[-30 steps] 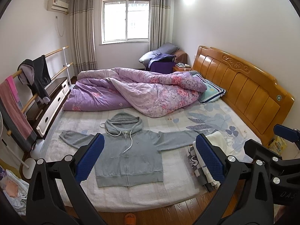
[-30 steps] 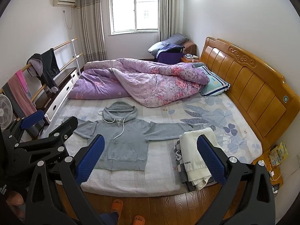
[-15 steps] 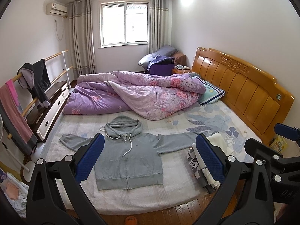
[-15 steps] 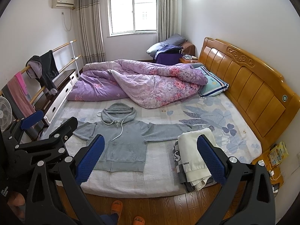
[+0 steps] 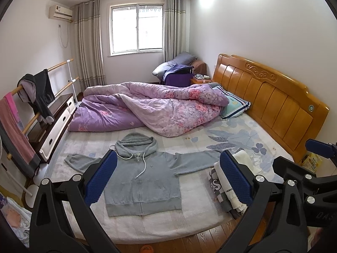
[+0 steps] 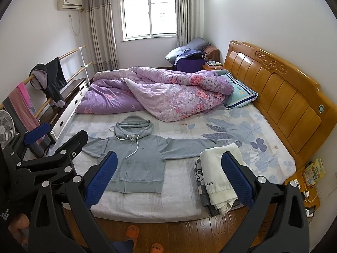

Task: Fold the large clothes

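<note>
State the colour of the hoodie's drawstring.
White, against the grey hoodie; drawstring clearest in the right wrist view.

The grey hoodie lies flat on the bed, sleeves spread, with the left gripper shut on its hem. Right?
Not quite. The grey hoodie lies flat, sleeves spread, but the left gripper is open and holds nothing, as the left wrist view shows.

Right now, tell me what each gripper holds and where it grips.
Nothing. The left gripper and right gripper are open, away from the hoodie on the bed.
</note>
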Demonstrator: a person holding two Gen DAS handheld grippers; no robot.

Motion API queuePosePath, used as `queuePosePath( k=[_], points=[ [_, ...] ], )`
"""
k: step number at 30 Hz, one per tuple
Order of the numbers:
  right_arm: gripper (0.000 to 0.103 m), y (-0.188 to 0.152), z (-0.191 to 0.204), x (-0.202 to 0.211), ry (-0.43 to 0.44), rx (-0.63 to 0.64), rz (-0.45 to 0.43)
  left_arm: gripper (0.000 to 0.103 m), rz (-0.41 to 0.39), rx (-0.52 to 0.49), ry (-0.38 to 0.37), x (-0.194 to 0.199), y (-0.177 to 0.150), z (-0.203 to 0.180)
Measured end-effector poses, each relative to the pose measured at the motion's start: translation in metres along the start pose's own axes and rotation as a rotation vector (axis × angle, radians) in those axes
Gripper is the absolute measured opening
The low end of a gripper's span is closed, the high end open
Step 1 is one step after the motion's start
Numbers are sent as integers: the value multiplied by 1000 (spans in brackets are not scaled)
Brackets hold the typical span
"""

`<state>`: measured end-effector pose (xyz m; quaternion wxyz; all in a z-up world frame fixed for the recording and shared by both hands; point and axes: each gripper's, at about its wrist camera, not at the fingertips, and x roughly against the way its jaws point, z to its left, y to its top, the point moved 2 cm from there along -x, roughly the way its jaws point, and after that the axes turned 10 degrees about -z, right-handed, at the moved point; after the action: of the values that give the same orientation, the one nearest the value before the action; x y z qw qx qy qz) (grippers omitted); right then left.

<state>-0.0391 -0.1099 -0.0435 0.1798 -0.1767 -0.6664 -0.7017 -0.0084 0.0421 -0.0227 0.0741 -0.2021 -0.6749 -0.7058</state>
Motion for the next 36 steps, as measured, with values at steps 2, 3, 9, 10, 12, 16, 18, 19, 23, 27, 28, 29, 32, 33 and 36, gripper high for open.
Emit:
queuePosePath(
  k=[2,3,9,10,12,16,18,19,23,27,28,29,32,33,36],
  points=[
    [95,1,2,-1,2,-1,1,98,-4,0,1,0,0,0],
    [95,0,1,-1,0,-3,2,98,-3,0,1,-1,0,-1],
    [95,0,4,-3,-10,-3,11,98,20,4,7,-2,-2,-1],
    [95,-1,6,-3,-9,-3,13,98,18,-2,9,-2,-2,-2],
    [95,0,6,-4,-7,-9,15,98,18,-7,10,-3,-1,-3],
    [95,-1,6,-7,-11,-11,14,98,20,-5,7,-3,-2,-5],
    [95,-1,5,-6,-11,-11,14,98,21,-3,8,-4,-2,-6],
    [95,-1,8,-7,-11,-12,16,98,24,-3,7,-5,-2,-6],
    [95,-1,7,-7,-13,-14,19,98,32,-2,4,-10,-3,-6],
    [95,-2,8,-7,-13,-18,20,98,31,-3,7,-11,-3,-7],
    [95,-3,7,-8,-13,-18,20,98,33,-3,7,-11,-3,-6],
    [95,-3,7,-8,-13,-19,20,98,32,-4,6,-10,-3,-6],
    [95,-3,8,-8,-13,-21,22,98,35,-3,7,-11,-3,-5],
    [95,-4,9,-8,-14,-21,23,98,36,-4,9,-11,-4,-6],
    [95,-3,9,-8,-13,-23,23,98,36,-3,7,-12,-3,-5]
  ],
)
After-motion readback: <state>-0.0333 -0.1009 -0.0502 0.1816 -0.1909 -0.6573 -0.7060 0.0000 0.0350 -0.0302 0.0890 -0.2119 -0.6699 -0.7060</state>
